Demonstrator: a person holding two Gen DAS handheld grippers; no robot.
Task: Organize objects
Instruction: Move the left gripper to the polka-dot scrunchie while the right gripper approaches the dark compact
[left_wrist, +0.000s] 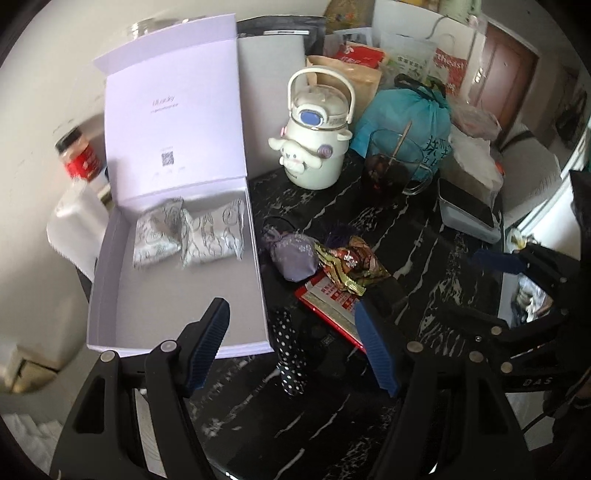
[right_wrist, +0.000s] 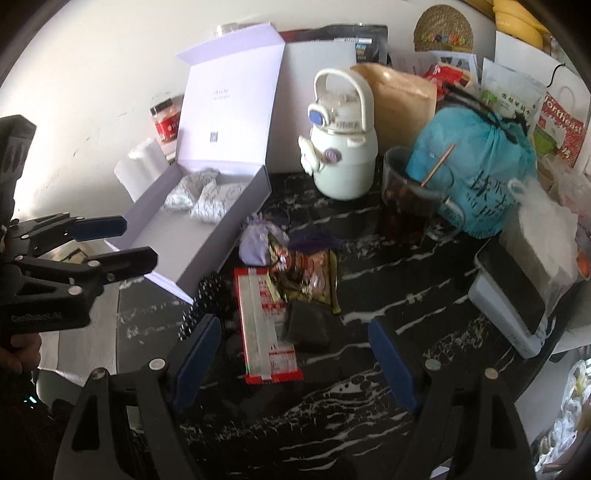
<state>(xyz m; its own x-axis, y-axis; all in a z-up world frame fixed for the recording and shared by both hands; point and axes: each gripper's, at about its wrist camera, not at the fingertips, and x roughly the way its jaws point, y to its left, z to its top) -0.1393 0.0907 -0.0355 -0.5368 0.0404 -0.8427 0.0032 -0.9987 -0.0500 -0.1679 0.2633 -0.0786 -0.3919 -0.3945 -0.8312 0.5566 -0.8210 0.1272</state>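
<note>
An open lilac gift box (left_wrist: 177, 291) (right_wrist: 207, 236) lies on the black marble table, lid up, with two white printed sachets (left_wrist: 188, 232) (right_wrist: 201, 201) inside. Beside it lie a purple pouch (left_wrist: 293, 254) (right_wrist: 255, 245), a gold patterned packet (left_wrist: 351, 264) (right_wrist: 306, 273), a red-and-white packet (left_wrist: 332, 306) (right_wrist: 266, 325), a black polka-dot item (left_wrist: 291, 354) (right_wrist: 201, 299) and a dark packet (right_wrist: 308, 321). My left gripper (left_wrist: 295, 343) (right_wrist: 114, 243) is open and empty above the box's near right corner. My right gripper (right_wrist: 295, 354) (left_wrist: 509, 269) is open and empty above the red-and-white packet.
A white cartoon kettle bottle (left_wrist: 317, 140) (right_wrist: 341, 147), a glass mug of dark drink (left_wrist: 395, 170) (right_wrist: 413, 199), a teal bag (left_wrist: 410, 122) (right_wrist: 476, 166), a grey case with phone (left_wrist: 469, 218) (right_wrist: 513, 306) and paper bags crowd the back and right. A red jar (left_wrist: 79, 153) stands behind the box.
</note>
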